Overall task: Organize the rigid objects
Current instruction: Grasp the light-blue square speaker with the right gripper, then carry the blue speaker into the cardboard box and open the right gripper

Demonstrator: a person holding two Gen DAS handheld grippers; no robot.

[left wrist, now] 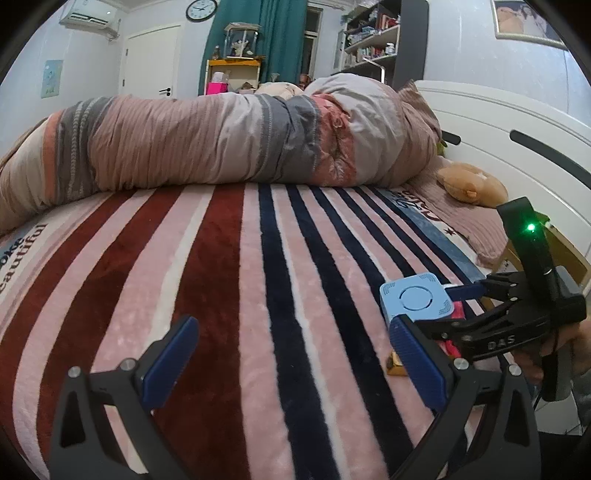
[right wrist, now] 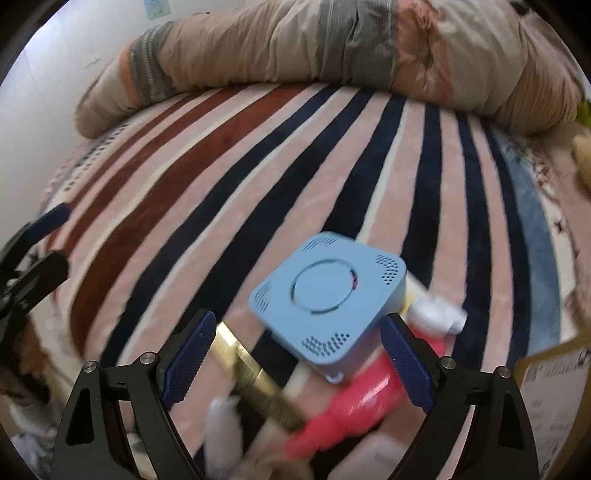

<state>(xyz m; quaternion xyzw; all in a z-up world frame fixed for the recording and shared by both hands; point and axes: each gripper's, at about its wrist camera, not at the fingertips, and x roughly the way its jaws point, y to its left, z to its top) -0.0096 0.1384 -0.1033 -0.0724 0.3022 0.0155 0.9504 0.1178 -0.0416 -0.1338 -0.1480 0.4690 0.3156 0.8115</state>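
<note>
1. Closest in on the right wrist view: the right gripper [right wrist: 297, 363] points down at a little heap on the bed, blue pads well apart and clamped on nothing. Between and just under them sit a gold bar-shaped thing [right wrist: 258, 384] and a pink tube [right wrist: 354, 398] with a white cap, all pretty blurry. Some white bits at the very bottom are too smeared to name.

2. Just ahead of those fingers is the light blue square box [right wrist: 327, 299], round disc on top and vent holes at the corners. It rests partly on the pink tube, tilted a bit.

3. The left wrist view doesn't give you that heap properly. There the same blue box [left wrist: 415, 299] is off to the right of the left gripper [left wrist: 291, 365], with only slivers of pink and gold peeking out behind its right pad. What it adds instead: the right gripper seen from the side, black frame with a green light, one pad on each side of the box, and a hand [left wrist: 554, 354] on its handle.

4. The left gripper has its jaws spread wide too, nothing between them, just bare blanket.

5. Containers: a cardboard box edge [right wrist: 554, 373] shows right of the right gripper; can't tell what's inside.

6. Surface is a fuzzy striped blanket [left wrist: 221, 277], pink with dark red and navy bands.

7. Further out: a long rolled-up duvet [left wrist: 221, 140] across the bed, a tan plush toy [left wrist: 469, 182] by the white headboard [left wrist: 498, 122].

8. Back wall, left view only: a door, an air conditioner, a round clock [left wrist: 201, 9], a teal curtain, and cluttered shelves [left wrist: 373, 40].
</note>
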